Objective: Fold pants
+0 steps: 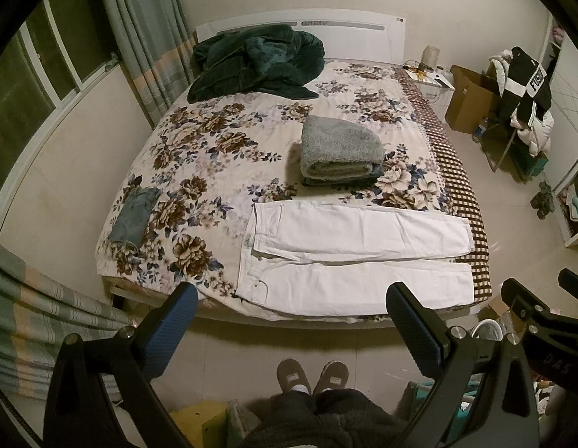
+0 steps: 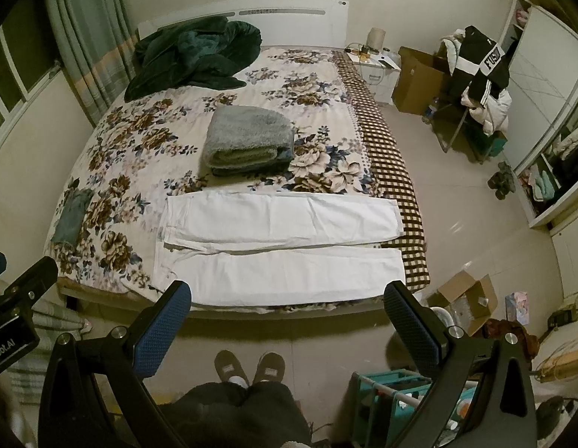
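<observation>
1. The white pants (image 1: pixel 358 257) lie flat along the near edge of the bed (image 1: pixel 199 156), waistband toward the near left, both legs stretched out to the right until the hems reach the bed's right edge.
2. The two legs run side by side, a narrow gap between them from the crotch outward; the far leg sits slightly over the near one at the seat.
3. The fabric is plain white and mostly smooth, with faint creases; a pocket seam shows near the waistband.
4. Just beyond the pants, a folded grey blanket (image 1: pixel 341 149) rests near the bed's middle.
5. A small folded denim piece (image 1: pixel 133 216) lies near the left edge.
6. A dark green quilt (image 1: pixel 255 61) is heaped at the far left corner.
7. The left gripper (image 1: pixel 290 321) is spread wide, holding nothing, above the floor short of the bed.
8. The right gripper (image 2: pixel 287 317) is likewise spread wide and empty.
</observation>
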The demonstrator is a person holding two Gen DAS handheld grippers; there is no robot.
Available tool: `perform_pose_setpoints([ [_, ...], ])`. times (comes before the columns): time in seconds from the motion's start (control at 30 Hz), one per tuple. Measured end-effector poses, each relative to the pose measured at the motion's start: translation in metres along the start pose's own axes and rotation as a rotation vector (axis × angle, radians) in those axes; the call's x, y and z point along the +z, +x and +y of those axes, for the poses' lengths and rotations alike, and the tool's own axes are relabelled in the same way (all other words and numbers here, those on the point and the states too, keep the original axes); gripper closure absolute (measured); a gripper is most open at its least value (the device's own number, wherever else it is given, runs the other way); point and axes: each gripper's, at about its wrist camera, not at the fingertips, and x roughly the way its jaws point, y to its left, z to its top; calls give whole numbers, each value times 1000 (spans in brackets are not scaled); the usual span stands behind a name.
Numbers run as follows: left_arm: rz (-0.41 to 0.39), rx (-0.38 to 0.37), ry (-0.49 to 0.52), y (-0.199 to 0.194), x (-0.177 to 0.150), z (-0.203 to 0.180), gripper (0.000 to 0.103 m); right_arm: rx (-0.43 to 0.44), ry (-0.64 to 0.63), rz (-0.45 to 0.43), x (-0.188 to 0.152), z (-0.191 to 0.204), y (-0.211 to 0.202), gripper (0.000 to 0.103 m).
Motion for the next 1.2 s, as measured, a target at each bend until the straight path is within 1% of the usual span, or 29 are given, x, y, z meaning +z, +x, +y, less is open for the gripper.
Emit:
perform_pose_setpoints([
  [0.1,5,8,-4,0,2,0,0,8,1,11,0,-5,16,0],
  [0.13,4,12,-6,1,3,-1,0,12,2,14,4,-10,23,0],
  [0.17,-3,20,-11,0,-7,-1,0,14,4,14,4,-12,25,0],
  [0.23,-17,46,-18,5,-3,-3,0,10,7,14,11,-20,35,0],
  [0.33,-45,103,-33,23,3,-7,0,3,20,20,21,-32,55,0],
  [0.47,-58,157,-48,52,13,-6,0,-22,35,20,37,-48,94,0],
  [0.57,-53,186,-59,76,21,-6,0,-59,64,36,55,-57,132,0],
  [0.63,-36,186,-65,93,29,-5,0,-69,78,63,69,-63,160,0],
  [0.67,-29,197,-66,103,34,-6,0,-70,83,72,75,-65,174,0],
  [0.8,14,200,-54,149,55,-10,0,-97,102,115,103,-66,235,0],
  [0.97,81,193,-46,216,87,-12,0,-115,141,201,138,-59,322,0],
  [1.13,178,191,-86,299,119,-4,0,-114,204,302,179,-56,425,0],
  [1.2,237,204,-142,345,130,10,0,-98,256,340,191,-62,466,0],
])
